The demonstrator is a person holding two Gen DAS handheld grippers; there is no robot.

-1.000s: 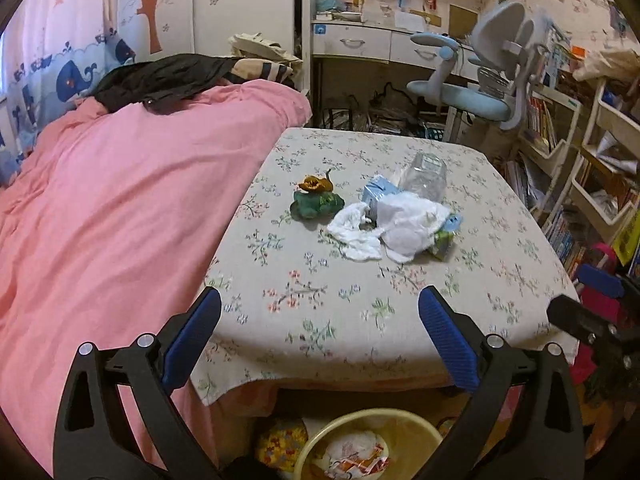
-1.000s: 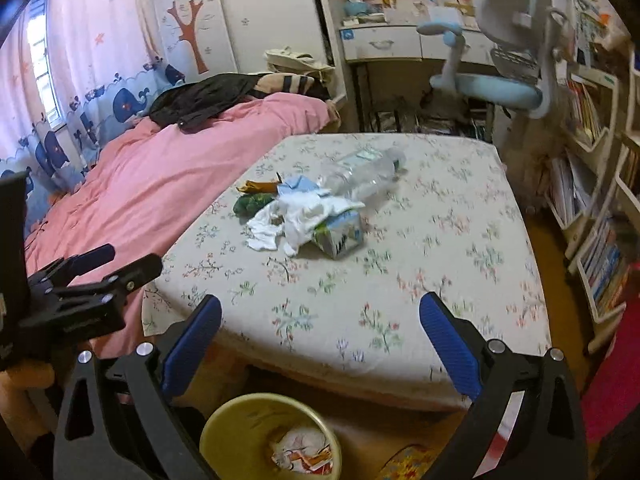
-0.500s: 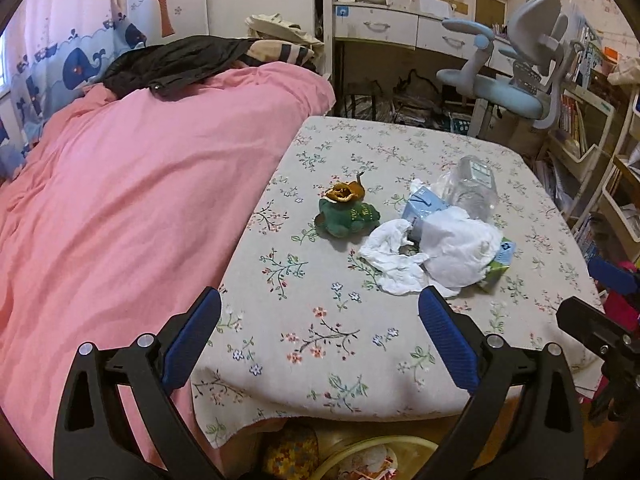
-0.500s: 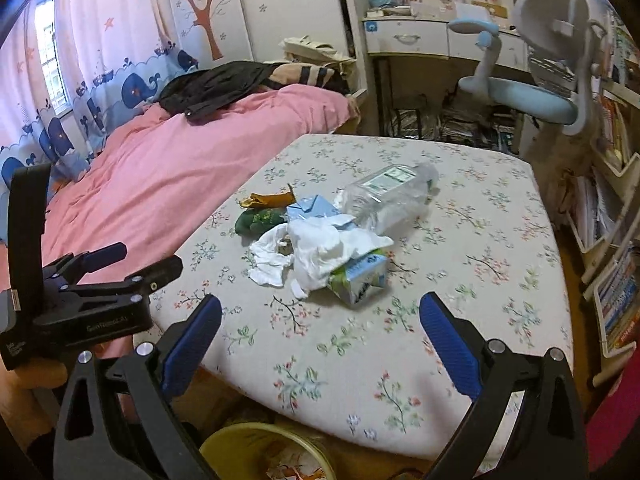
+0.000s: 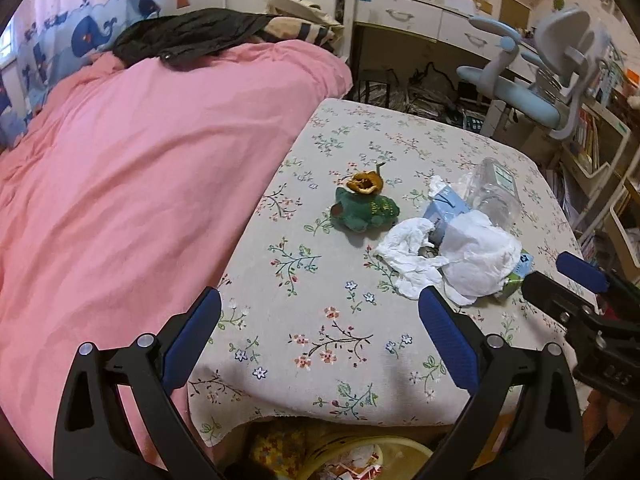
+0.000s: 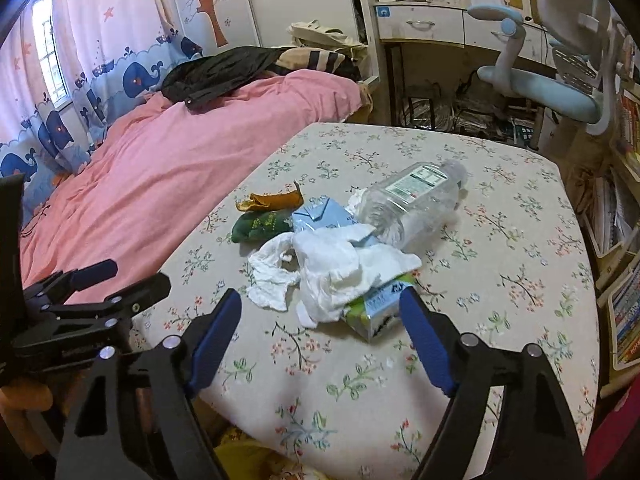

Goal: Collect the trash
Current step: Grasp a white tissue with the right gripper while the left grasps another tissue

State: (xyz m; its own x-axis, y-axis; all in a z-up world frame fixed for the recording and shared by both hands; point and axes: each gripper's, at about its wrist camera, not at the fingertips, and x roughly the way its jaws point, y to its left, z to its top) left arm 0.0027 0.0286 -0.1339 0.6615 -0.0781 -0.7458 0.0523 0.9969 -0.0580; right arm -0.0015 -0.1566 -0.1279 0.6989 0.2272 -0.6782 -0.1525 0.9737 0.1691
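My right jaws (image 6: 320, 332) were closing, nothing pinched yet; tissue (image 6: 340, 272) and carton (image 6: 376, 312) sat between them at 12 o'clock on the surface (image 6: 500, 280). Left jaws (image 5: 320, 336) gaped empty. Bottle (image 6: 412, 200) at 1 o'clock.

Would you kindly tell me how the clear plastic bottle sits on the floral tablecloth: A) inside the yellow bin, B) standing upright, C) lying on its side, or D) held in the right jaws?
C: the clear plastic bottle lies on its side on the floral tablecloth, behind the crumpled white tissue.
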